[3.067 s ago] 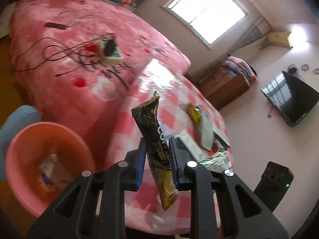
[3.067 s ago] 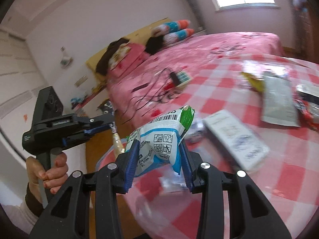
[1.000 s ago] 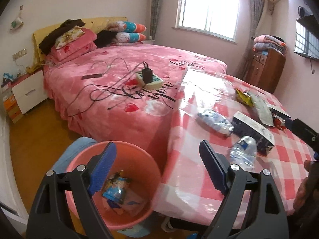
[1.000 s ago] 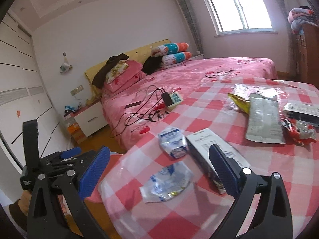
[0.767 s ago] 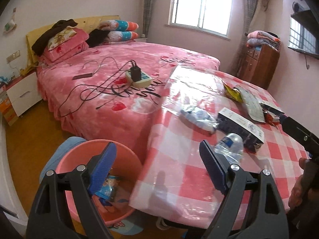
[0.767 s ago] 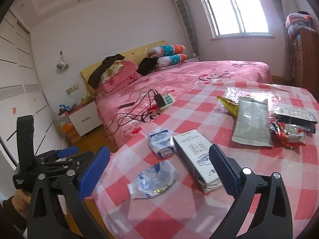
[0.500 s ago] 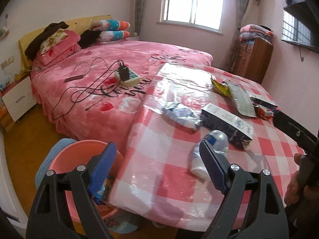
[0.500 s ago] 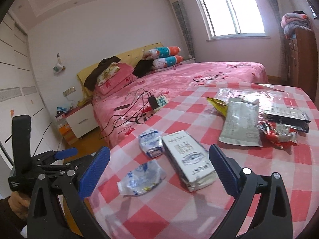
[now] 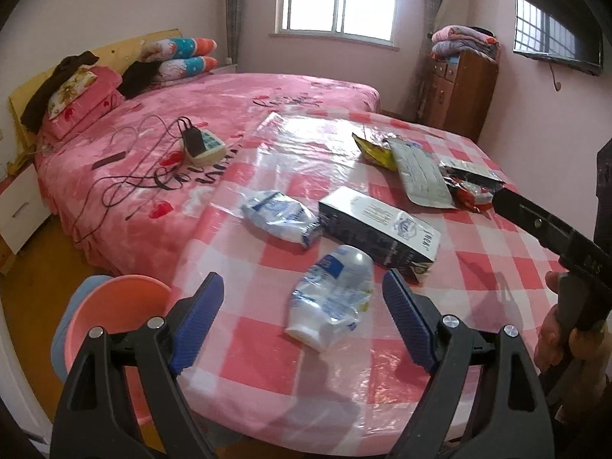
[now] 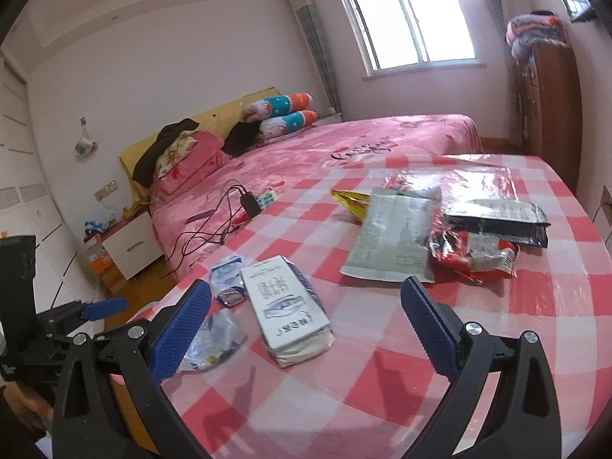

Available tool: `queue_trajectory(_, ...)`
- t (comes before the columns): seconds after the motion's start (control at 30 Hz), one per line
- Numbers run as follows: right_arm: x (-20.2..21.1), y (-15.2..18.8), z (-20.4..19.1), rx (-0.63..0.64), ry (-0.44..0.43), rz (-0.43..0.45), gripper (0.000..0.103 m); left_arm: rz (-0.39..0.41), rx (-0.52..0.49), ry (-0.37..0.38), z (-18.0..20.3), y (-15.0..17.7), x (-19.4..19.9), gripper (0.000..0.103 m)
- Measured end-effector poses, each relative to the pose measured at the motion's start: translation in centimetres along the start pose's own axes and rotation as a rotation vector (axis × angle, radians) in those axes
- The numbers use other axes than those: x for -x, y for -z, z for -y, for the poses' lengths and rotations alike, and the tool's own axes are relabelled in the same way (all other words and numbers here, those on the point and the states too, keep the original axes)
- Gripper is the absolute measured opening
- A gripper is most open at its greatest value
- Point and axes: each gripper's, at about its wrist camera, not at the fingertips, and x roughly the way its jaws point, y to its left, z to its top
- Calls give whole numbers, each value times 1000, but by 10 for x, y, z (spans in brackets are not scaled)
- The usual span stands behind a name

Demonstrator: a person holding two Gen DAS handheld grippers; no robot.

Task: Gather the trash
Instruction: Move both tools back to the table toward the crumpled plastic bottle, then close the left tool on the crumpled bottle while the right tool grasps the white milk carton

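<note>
Trash lies on the red-checked table (image 9: 497, 267). A crushed plastic bottle (image 9: 331, 298) lies just ahead of my open, empty left gripper (image 9: 302, 317). Beyond it are a blue-white wrapper (image 9: 279, 218) and a flattened carton (image 9: 376, 225). My right gripper (image 10: 306, 325) is open and empty, with the carton (image 10: 285, 302) between its blue pads and the bottle (image 10: 214, 340) by its left pad. Farther off lie a grey pouch (image 10: 394, 237), a yellow bag (image 10: 350, 199), a red wrapper (image 10: 470, 252) and a black packet (image 10: 497, 216). The pink bin (image 9: 111, 321) stands lower left of the table.
A pink bed (image 9: 191, 114) with a power strip and cables (image 9: 199, 141) lies beside the table. A wooden dresser (image 9: 459, 88) stands at the back right, a white nightstand (image 10: 130, 244) by the bed. The right gripper's body (image 9: 554, 237) reaches in at the right edge.
Both grippers dropped their wrappers and are now open and empty. The left gripper has swung from above the bin to over the table, nearer the bottle. The right has closed in on the carton.
</note>
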Motion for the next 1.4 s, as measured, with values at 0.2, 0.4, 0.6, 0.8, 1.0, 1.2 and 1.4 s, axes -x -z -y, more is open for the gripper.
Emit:
queue_trajectory(0.2,-18,0,16,-66,-53,-95,98,-61,-57,71,8,5,-21,85)
queue_trajectory(0.4,-47,1,19,-109,-124,-188,98,-134,-151,112,16,7,-47,85)
queue_trajectory(0.6,-76,1,6,-87,-183,-262,98,-191,-156,117,10,5,-70,85)
queue_trajectory(0.8,-97,4,-4,-64,-190,-305,98,-212,-145,114,3,4,-77,85)
queue_trajectory(1.0,-110,6,-1,-54,-184,-343,97,-233,-178,127,9,6,-84,85)
queue_trajectory(1.2,-120,8,2,-58,-173,-386,85,-240,-185,123,14,6,-89,84)
queue_trajectory(1.4,-120,10,-5,-12,-149,-387,84,-214,-162,95,10,5,-88,69)
